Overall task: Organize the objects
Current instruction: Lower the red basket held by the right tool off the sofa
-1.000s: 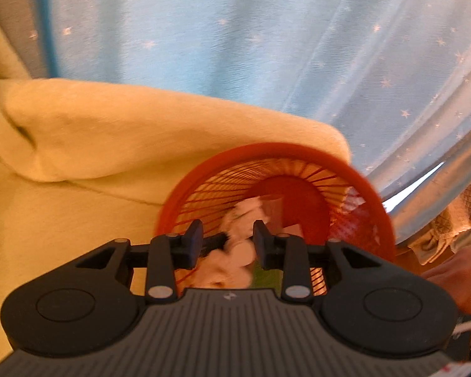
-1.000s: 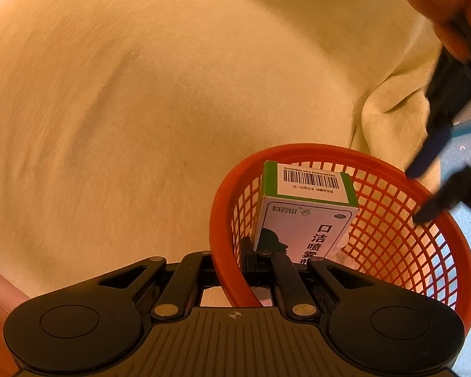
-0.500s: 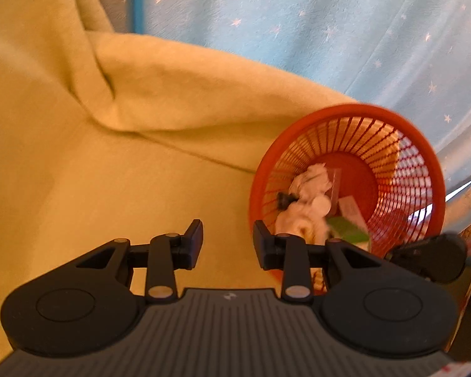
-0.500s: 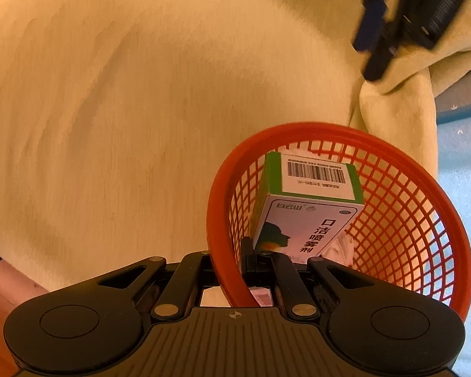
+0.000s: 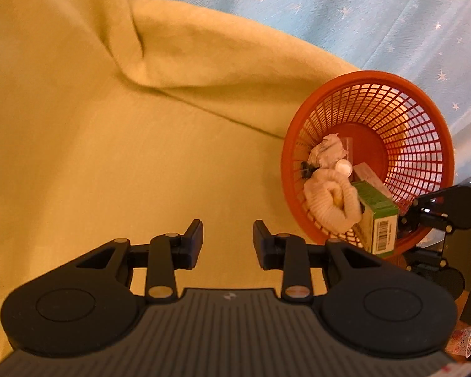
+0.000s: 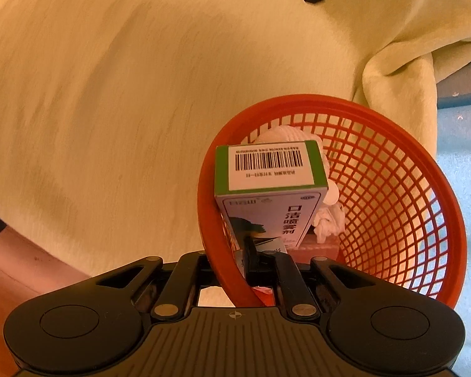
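A red mesh basket lies tilted on the yellow blanket at the right of the left wrist view. Inside it are a green-and-white barcoded box, a rolled white cloth, crumpled paper and a small white cap. My left gripper is open over bare blanket, left of the basket, holding nothing. My right gripper is shut on the near rim of the basket, with the box leaning just beyond its fingers. This right gripper also shows at the basket's lower right edge.
A pale blue star-print curtain hangs behind the basket. The blanket has a thick fold at the back. A strip of reddish floor shows at the lower left of the right wrist view.
My left gripper has drawn back and to the left, out of the basket, and stayed open. The right gripper kept hold of the rim while the basket tipped and the box slid nearer.
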Demonstrator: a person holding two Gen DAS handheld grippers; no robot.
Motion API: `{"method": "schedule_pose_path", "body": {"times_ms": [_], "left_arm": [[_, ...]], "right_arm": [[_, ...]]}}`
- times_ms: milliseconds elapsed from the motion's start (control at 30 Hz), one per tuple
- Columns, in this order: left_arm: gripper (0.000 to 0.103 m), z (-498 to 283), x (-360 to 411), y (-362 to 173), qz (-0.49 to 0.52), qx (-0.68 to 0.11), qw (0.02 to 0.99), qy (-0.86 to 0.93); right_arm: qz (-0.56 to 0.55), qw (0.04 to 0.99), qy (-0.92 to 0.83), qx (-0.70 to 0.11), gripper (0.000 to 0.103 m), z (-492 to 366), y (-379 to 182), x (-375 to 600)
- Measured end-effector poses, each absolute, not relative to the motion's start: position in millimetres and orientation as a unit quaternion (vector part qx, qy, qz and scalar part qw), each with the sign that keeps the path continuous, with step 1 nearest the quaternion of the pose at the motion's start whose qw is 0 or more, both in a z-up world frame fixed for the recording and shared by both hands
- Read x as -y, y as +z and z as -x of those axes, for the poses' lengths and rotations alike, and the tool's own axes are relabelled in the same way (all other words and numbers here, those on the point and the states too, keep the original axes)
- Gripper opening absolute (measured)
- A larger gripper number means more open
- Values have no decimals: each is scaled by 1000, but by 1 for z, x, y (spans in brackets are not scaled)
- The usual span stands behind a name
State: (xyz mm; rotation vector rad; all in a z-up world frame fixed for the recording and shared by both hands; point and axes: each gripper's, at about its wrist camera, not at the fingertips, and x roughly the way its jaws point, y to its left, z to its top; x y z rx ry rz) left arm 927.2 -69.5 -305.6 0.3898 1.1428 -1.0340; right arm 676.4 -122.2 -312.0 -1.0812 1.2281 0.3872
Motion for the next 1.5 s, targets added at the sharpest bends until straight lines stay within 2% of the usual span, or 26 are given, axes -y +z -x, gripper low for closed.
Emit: {"method": "schedule_pose_path", "body": {"times_ms": [533,933,1200,1500], "left_arm": [[29,-925,26,-300,-152,-529,718,-425],[29,-908,2,-289,-150,-534,719,-419],[29,-890,-8,-281,-146,-533,720,-421],[30,-872,-23,-281,-151,-539,712,-423]], "right_arm": [[431,736,192,-486,5,-690,-285,96],[290,786,90,-538,2,-712,-275,90],[287,762,75,-576,2,-699,-283,99],[333,741,99,-574,3,-678,-284,95]]}}
